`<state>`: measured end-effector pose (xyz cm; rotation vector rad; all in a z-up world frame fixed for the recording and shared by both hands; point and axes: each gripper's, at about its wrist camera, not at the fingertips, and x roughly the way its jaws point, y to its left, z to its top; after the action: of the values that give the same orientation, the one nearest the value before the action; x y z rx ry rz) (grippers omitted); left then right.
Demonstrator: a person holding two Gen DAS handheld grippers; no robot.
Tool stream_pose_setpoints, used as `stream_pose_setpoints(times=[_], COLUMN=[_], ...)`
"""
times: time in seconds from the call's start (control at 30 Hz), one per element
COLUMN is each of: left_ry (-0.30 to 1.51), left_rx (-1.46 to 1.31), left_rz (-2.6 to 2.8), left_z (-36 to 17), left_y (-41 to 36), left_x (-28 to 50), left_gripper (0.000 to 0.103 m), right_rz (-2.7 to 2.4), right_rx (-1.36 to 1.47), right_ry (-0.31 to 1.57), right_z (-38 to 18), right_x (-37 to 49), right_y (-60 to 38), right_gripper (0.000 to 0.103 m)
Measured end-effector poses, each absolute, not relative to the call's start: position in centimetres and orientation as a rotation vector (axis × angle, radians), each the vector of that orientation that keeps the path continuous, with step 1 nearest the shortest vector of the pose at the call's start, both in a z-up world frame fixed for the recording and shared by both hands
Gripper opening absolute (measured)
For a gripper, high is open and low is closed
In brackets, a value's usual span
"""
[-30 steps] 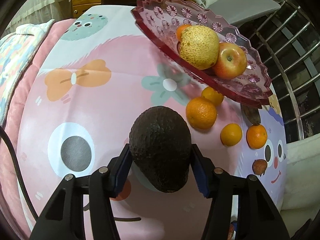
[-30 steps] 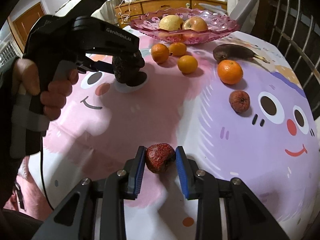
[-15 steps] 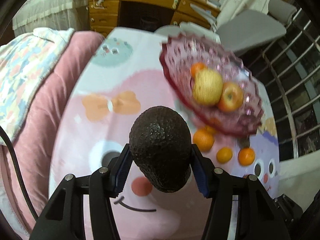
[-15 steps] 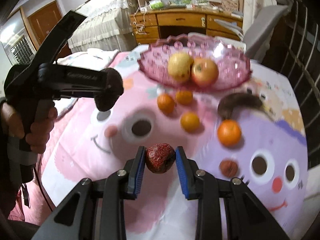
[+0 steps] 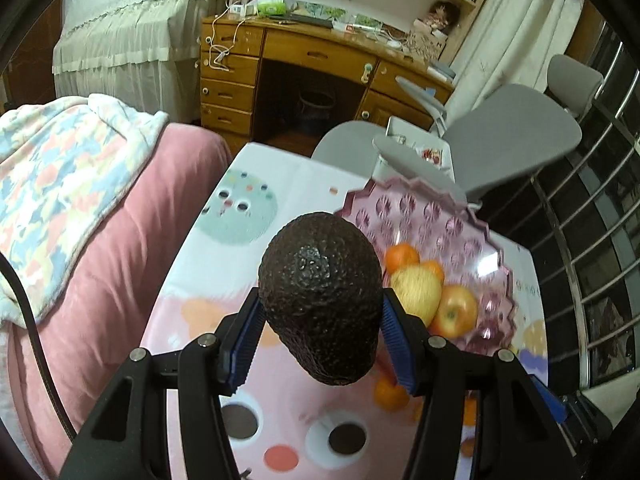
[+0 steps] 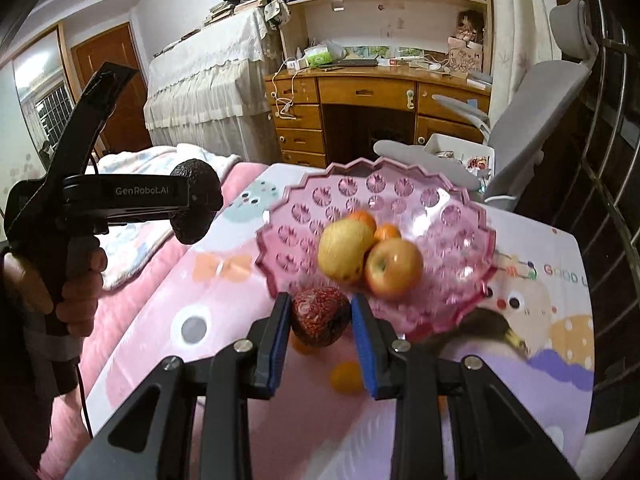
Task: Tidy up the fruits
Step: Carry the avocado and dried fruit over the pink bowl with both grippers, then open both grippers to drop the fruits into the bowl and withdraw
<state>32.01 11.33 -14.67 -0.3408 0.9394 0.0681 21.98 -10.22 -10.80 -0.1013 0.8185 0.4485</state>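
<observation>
The left tongs (image 5: 320, 320) are clamped on a dark avocado (image 5: 320, 300), blue pads pressed to its flanks, its long axis running along the fingers with the narrow end back toward the hand. The right tongs (image 6: 320, 320) are closed to a narrow gap on a small red, rough-skinned fruit (image 6: 318, 316), which I can't name for certain. Both loads hang in the air, clear of the tabletop (image 6: 208, 304). The pink bowl (image 6: 304, 216) decides things: it lies ahead of and below both tongs, already holding a pear (image 6: 346, 250), an apple (image 6: 394, 268) and oranges. From the right tongs the bowl's near rim sits just beyond the red fruit; the avocado hangs off the bowl's left side, farther out. So the right hand looks nearer to a drop. A few oranges remain on the tabletop under the bowl's near edge.
</observation>
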Motion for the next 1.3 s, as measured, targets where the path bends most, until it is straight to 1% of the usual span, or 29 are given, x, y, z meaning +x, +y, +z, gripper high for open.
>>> stream_pose_setpoints(times=[0.23, 0.43, 0.67, 0.73, 0.8, 0.83, 0.9, 0.93, 1.07, 1.17, 1.3], left_ry=[0.96, 1.002, 1.038, 1.041, 1.004, 0.985, 0.961, 0.958, 0.975, 0.998, 1.032], left_rx=[-0.354, -0.346, -0.328, -0.324, -0.314, -0.305, -0.281, -0.276, -0.287, -0.287, -0.293], left_rz=[0.049, 0.041, 0.021, 0.017, 0.005, -0.002, -0.009, -0.013, -0.028, -0.036, -0.059], left_z=[-16.2, -18.0, -19.0, -19.1, -18.6, -18.2, -17.4, -17.2, -16.9, -17.2, -17.7], left_y=[9.3, 8.0, 7.2, 7.0, 7.0, 6.9, 6.7, 6.7, 7.3, 7.7, 8.3], left_x=[34.9, 36.6, 37.5, 37.5, 37.3, 37.1, 36.7, 36.5, 35.0, 33.5, 30.5], left_gripper=[0.056, 0.056, 0.056, 0.056, 0.057, 0.057, 0.062, 0.065, 0.072, 0.072, 0.072], right_rz=[0.452, 0.478, 0.465, 0.476, 0.481, 0.473, 0.451, 0.44, 0.396, 0.366, 0.317], right_rx=[-0.106, -0.138, -0.091, -0.073, -0.048, -0.036, -0.02, -0.011, -0.006, -0.005, 0.005], right_ry=[0.818, 0.872, 0.911, 0.933, 0.94, 0.938, 0.933, 0.93, 0.91, 0.902, 0.896], right_z=[-12.4, -14.6, -15.8, -15.9, -15.9, -15.8, -15.5, -15.3, -14.4, -13.9, -13.6], right_x=[24.8, 26.4, 27.2, 27.5, 27.6, 27.6, 27.4, 27.1, 25.9, 24.6, 21.9], right_y=[-10.1, -9.8, -10.2, -10.4, -10.7, -10.9, -11.2, -11.4, -11.9, -12.0, -11.9], right_gripper=[0.031, 0.031, 0.032, 0.037, 0.046, 0.047, 0.049, 0.049, 0.054, 0.055, 0.059])
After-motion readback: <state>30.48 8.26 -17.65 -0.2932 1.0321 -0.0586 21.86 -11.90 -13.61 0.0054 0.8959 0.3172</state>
